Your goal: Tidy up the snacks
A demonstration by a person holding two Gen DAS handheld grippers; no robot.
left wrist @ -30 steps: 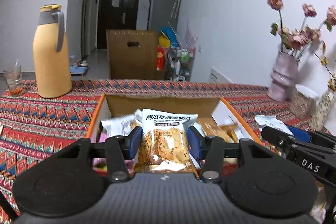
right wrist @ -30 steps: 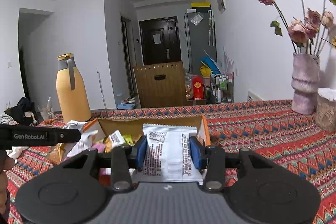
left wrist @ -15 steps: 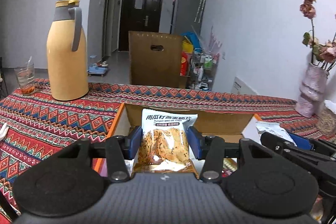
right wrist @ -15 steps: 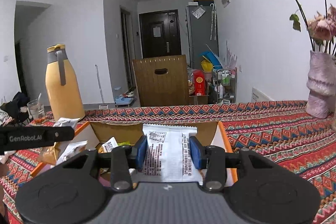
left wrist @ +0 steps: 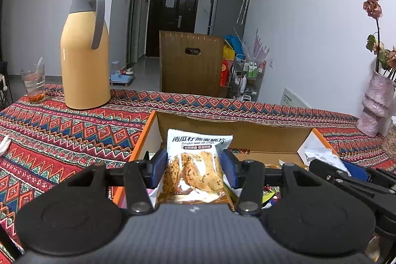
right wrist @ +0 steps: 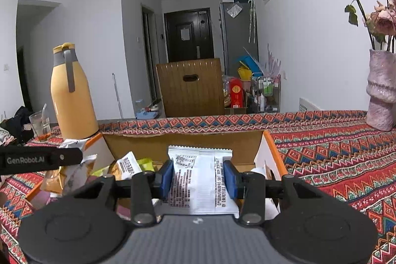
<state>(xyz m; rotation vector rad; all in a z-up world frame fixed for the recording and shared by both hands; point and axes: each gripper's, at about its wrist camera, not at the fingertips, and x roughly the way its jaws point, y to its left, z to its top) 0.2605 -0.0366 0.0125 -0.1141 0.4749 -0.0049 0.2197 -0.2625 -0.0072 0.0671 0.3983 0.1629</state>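
My left gripper is shut on a pumpkin seed crisps packet, held upright over the left part of an open cardboard box with orange edges. My right gripper is shut on a white snack packet, printed back side up, over the same box. Several loose snack packets lie inside the box. The right gripper's body shows at the lower right of the left wrist view; the left gripper's body shows at the left of the right wrist view.
A tall yellow thermos and a drinking glass stand at the far left on the patterned tablecloth. A pink vase with dried roses stands at the far right. A wooden chair back is behind the table.
Both grippers, each still holding its packet, have lifted and tilted up; the box sits lower in both views and less of its contents shows.
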